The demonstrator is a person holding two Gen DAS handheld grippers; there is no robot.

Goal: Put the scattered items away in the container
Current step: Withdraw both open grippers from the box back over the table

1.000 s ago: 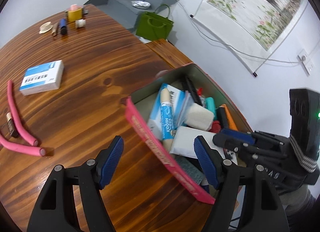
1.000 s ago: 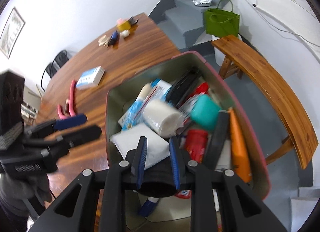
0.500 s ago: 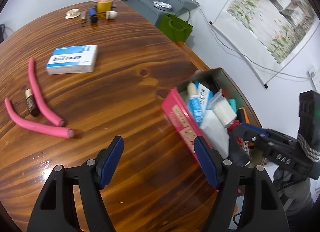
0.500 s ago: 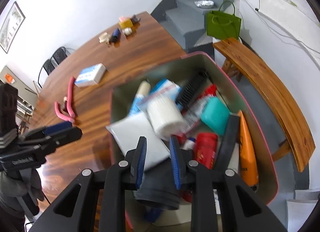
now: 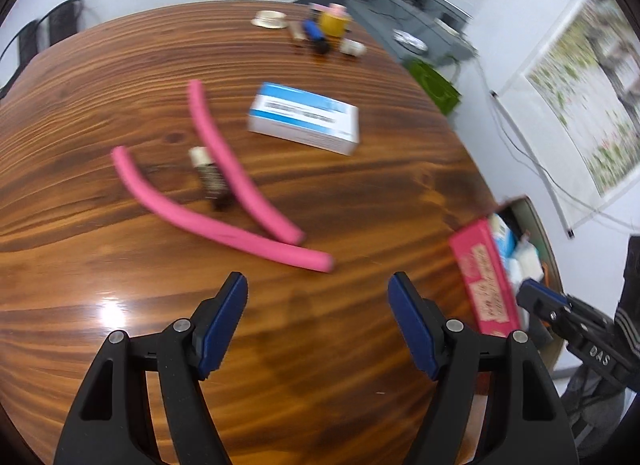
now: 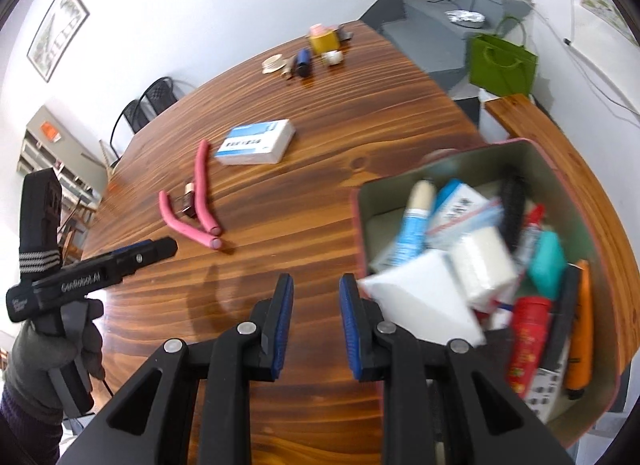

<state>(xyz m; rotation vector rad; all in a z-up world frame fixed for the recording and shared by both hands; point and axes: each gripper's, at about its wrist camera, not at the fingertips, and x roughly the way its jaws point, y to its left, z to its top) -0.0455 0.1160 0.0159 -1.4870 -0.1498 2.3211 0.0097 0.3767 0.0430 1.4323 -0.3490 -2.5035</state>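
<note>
The pink-walled container (image 6: 576, 201) sits at the table's right edge, packed with tubes, packets and boxes; it also shows in the left wrist view (image 5: 484, 277). Two pink foam rods (image 5: 224, 209) with a small brown bottle (image 5: 210, 177) between them lie on the table, a white-and-blue box (image 5: 304, 119) beyond them. My left gripper (image 5: 318, 305) is open and empty, just short of the rods. My right gripper (image 6: 316, 305) is open a little and empty, over the table beside the container's left wall.
A cluster of small items lies at the table's far end: a yellow jar (image 6: 324, 41), a blue tube (image 6: 303, 61), a white round lid (image 6: 274, 63). A wooden bench (image 6: 540, 125) and a green bag (image 6: 500, 59) stand beyond the table's right edge.
My left gripper has swung left from the container to face the pink rods. My right gripper has let go of the dark item, opened slightly and drawn back left out of the container.
</note>
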